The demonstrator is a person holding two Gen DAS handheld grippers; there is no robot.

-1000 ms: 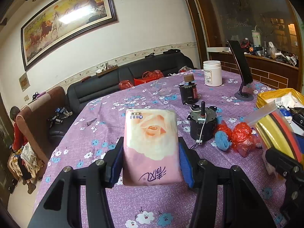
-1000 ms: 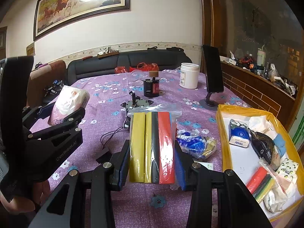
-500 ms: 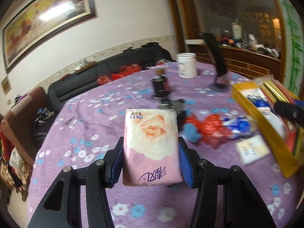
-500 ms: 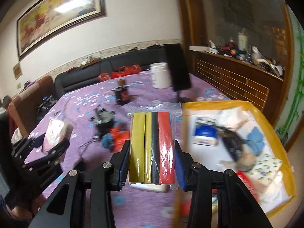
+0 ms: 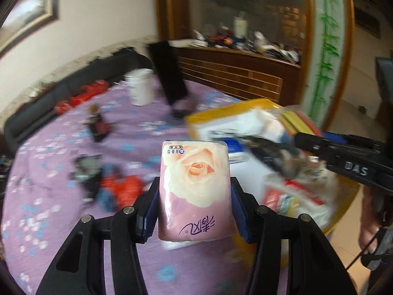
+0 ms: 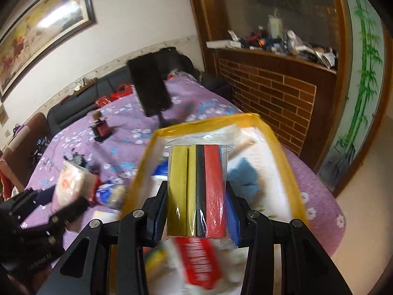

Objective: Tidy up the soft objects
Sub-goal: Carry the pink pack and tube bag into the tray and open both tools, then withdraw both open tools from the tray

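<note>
My left gripper [image 5: 195, 196] is shut on a pink tissue pack with a rose print [image 5: 195, 189], held upright above the purple flowered tablecloth [image 5: 49, 211] just left of the yellow tray [image 5: 221, 113]. My right gripper [image 6: 196, 201] is shut on a clear bag of yellow, black and red strips [image 6: 196, 191], hanging over the yellow tray [image 6: 292, 179]. In the left wrist view the right gripper [image 5: 343, 162] reaches in from the right with that bag [image 5: 294, 123]. In the right wrist view the left gripper [image 6: 44, 211] and tissue pack [image 6: 71, 184] show at lower left.
The tray holds several soft packets, a blue cloth [image 6: 245, 177] and a red-printed pack [image 6: 196, 258]. On the cloth lie red and blue bags [image 5: 122, 191], a white jar [image 5: 141, 89], a black phone stand [image 6: 151, 91] and small motors [image 6: 100, 130]. A brick-faced counter [image 6: 270, 91] stands behind.
Both grippers have swung to the right with their loads. The yellow tray now lies under the right gripper and close beside the left one; the table's left clutter has slid away.
</note>
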